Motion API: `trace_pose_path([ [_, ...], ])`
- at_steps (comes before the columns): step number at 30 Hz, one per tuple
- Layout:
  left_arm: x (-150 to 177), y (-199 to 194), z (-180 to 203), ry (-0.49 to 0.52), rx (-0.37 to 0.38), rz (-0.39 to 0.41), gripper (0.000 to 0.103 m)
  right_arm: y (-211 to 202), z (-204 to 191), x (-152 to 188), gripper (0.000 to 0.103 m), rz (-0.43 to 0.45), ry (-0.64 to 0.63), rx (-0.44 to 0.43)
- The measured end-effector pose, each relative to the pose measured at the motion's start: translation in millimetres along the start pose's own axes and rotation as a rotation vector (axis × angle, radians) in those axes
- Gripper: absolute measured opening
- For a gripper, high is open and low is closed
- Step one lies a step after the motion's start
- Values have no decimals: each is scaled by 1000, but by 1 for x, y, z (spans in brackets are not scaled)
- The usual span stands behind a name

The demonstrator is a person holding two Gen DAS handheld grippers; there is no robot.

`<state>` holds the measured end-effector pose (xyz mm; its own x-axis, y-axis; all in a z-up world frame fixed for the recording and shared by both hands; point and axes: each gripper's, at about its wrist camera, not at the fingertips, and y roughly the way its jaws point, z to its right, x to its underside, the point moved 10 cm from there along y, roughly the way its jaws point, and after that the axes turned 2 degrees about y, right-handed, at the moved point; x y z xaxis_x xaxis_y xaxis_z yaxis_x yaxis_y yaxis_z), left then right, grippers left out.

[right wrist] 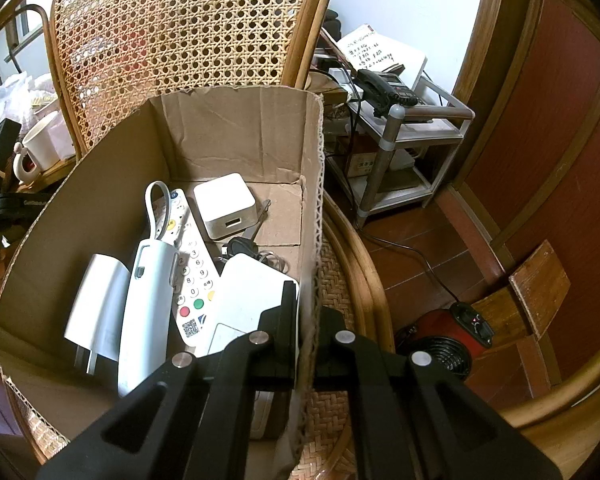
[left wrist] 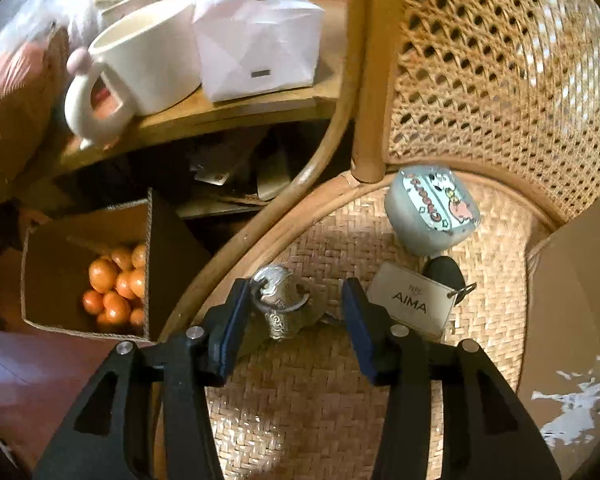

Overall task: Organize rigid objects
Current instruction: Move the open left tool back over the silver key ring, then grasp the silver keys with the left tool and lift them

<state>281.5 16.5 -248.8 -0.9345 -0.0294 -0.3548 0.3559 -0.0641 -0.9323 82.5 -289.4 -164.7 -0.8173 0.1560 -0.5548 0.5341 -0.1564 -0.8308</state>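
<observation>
My left gripper [left wrist: 296,288] hangs open over the woven chair seat [left wrist: 308,400]. A small silver metal ornament [left wrist: 278,304] stands between its blue pads, close to the left pad [left wrist: 234,316] and clear of the right one. A grey case with a cartoon sticker [left wrist: 432,212] and an "AIMA" key tag [left wrist: 410,300] with a black key [left wrist: 444,272] lie farther back on the seat. My right gripper [right wrist: 310,312] is shut on the right wall of the cardboard box [right wrist: 314,200]. Inside the box lie a white remote [right wrist: 192,264], a white cube charger [right wrist: 224,204], a pale tube-shaped device [right wrist: 148,300] and a white flat box [right wrist: 252,292].
A carton of oranges [left wrist: 112,284] sits on the floor left of the chair. A white mug [left wrist: 148,60] and a white paper box [left wrist: 256,40] stand on a wooden table behind it. The cane chair back [left wrist: 480,60] rises behind the seat. A metal shelf with a telephone [right wrist: 384,88] stands at the right.
</observation>
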Motion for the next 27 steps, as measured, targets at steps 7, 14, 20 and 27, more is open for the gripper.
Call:
trace_pose_path([
  [7, 5, 3, -3, -22, 30, -55, 50, 0, 0, 0, 7, 0, 0, 0],
  [14, 7, 5, 16, 166, -9, -53, 81, 0, 0, 0, 7, 0, 0, 0],
  [20, 6, -1, 19, 170, 6, -59, 81, 0, 0, 0, 7, -1, -1, 0],
  [27, 3, -19, 2, 157, -38, -47, 81, 0, 0, 0, 7, -1, -1, 1],
])
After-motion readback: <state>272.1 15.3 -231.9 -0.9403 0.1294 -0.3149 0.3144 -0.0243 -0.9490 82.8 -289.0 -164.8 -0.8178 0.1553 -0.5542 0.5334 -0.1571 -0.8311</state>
